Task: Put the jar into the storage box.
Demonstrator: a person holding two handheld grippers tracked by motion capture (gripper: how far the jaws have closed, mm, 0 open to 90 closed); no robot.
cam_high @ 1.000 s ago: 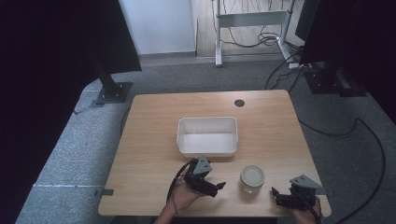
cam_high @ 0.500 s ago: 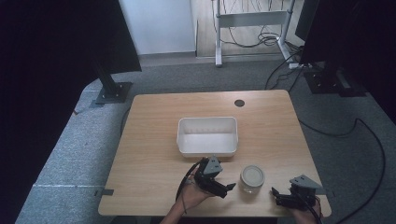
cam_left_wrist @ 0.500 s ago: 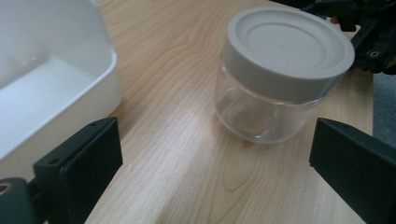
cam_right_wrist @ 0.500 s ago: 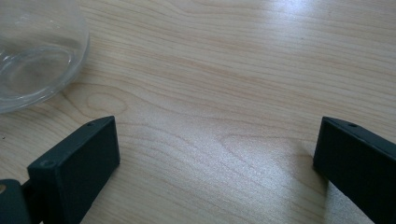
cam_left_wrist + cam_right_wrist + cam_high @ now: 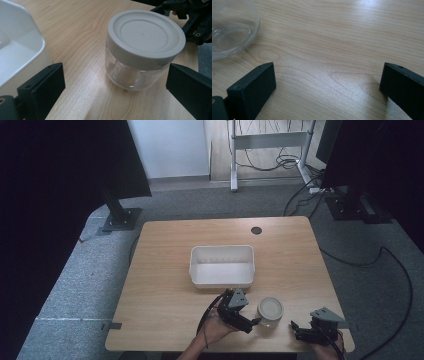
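Close ahead of the wide-open, empty left gripper [image 5: 116, 82], a lidded jar [image 5: 140, 52]; right gripper [image 5: 328, 87] likewise agape, jar's top cut off.

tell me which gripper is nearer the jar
Left. The left gripper sits right beside the jar, open jaws aimed at it without touching. The right gripper rests farther off on the jar's other side.

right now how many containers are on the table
2: a lidded glass jar near the table's front edge, between the open left gripper and right gripper, and a white bin behind it at mid-table. None seems hidden.
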